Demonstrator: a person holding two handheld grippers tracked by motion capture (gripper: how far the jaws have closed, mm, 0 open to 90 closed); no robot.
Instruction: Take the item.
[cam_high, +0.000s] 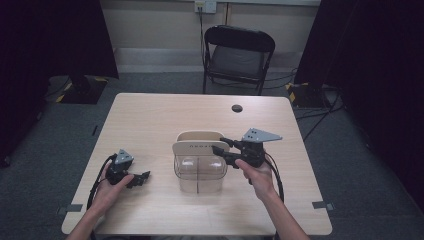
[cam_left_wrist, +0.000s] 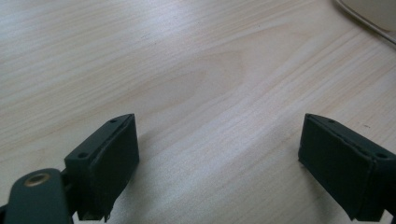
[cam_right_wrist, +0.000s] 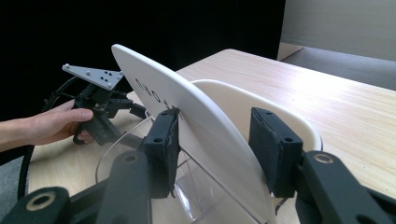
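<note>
Clear plastic rack: stands at the middle of the wooden table, nearer the person's edge. Contents: two cream plates set upright on edge, front plate with small dark lettering on its face, rear plate just behind it. In the right gripper view the front plate leans between the black jaws, the rear plate behind it.

Right gripper: held in the right hand at the rack's right side, jaws spread either side of the front plate's edge; one pad lies against the plate's face, the other stands apart from it. Grey three-cornered plate on top.

Left gripper: held in the left hand low over bare table, left of the rack and apart from it; jaws wide apart with nothing between them. Also seen far off in the right gripper view.

Surroundings: black folding chair beyond the far edge; small dark round fitting in the tabletop; grey carpet, dark curtains at both sides.

Unclear: lettering illegible; the rack's base is partly hidden in the right gripper view.
</note>
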